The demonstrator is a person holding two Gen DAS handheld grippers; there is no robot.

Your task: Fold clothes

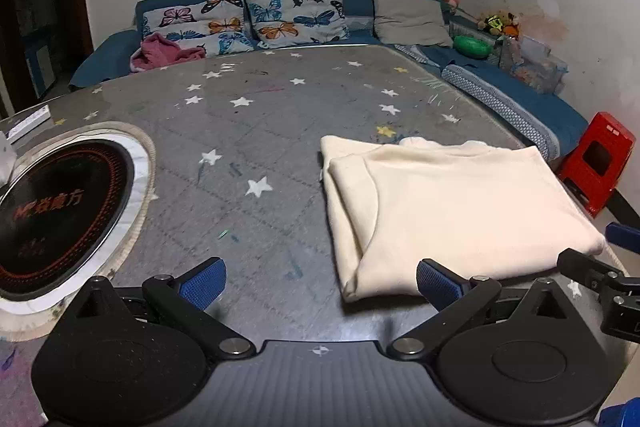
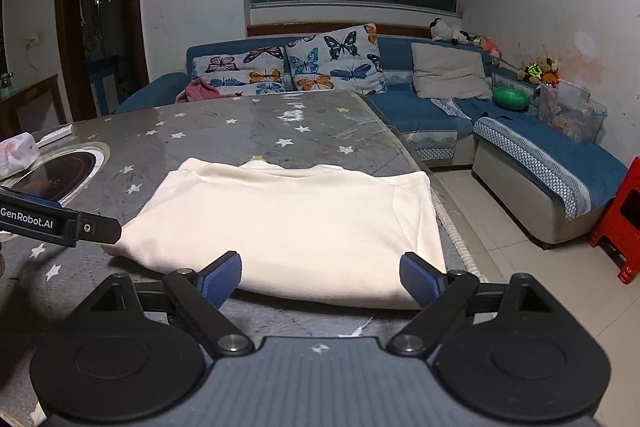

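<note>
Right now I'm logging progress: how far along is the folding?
Mostly done: the cream garment lies folded into a compact rectangle on the star-patterned table. Nothing is in hand; the left gripper and right gripper are both open. Possibly one more fold remains.

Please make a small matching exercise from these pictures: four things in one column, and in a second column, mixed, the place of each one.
Things:
1. shirt
2. stool
3. pink cloth
4. cooktop

Places:
a. set into the table, left side
b. on the sofa, beside the butterfly pillows
c. folded on the table, in front of both grippers
d. on the floor at the sofa's right end

Pairs: 1-c, 2-d, 3-b, 4-a
</note>
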